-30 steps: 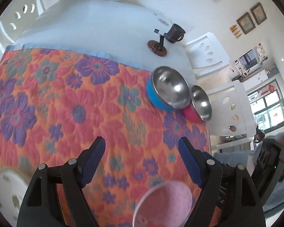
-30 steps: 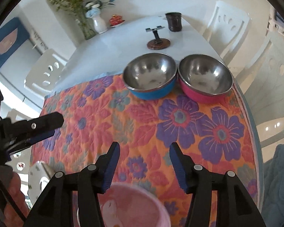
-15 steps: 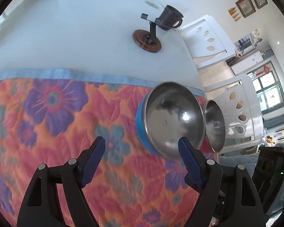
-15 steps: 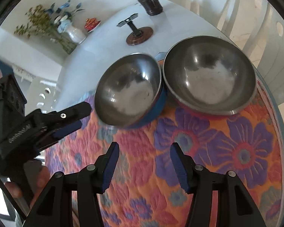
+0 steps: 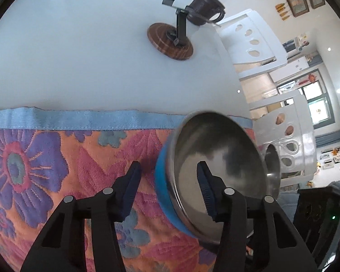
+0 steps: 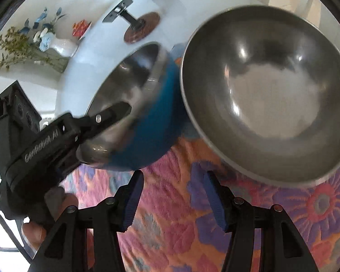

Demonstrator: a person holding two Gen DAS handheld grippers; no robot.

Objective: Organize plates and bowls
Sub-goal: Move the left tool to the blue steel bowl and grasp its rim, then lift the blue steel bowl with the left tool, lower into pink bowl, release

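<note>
**Left gripper straddles the blue bowl's rim; right gripper hangs before the pink bowl**

The left gripper (image 5: 167, 185) has its jaws apart, one finger outside the blue bowl (image 5: 217, 170) and the other inside the steel hollow, so the near rim sits in the gap between them. Whether the pads touch the wall cannot be told from the left wrist view. In the right wrist view the same gripper (image 6: 111, 113) reaches in from the left, its upper finger lying over the rim into the blue bowl (image 6: 147, 113), which looks tilted and blurred.

The pink bowl (image 6: 267, 95) stands just beside the blue one on the right, the two rims touching or nearly so. Only its steel inside and rim show plainly here. In the left wrist view it is a sliver of steel (image 5: 273, 165) behind the blue bowl.

The right gripper (image 6: 173, 197) is spread open and holds nothing. It hangs over the floral cloth (image 6: 181, 226), with the blue bowl just ahead on its left and the pink bowl's near rim just ahead on its right.

Both bowls sit near the cloth's blue edge (image 5: 79, 120), on a white table (image 5: 79, 45). Farther back stand a wooden-based stand (image 5: 170, 43) and a dark cup (image 5: 204, 9).
</note>
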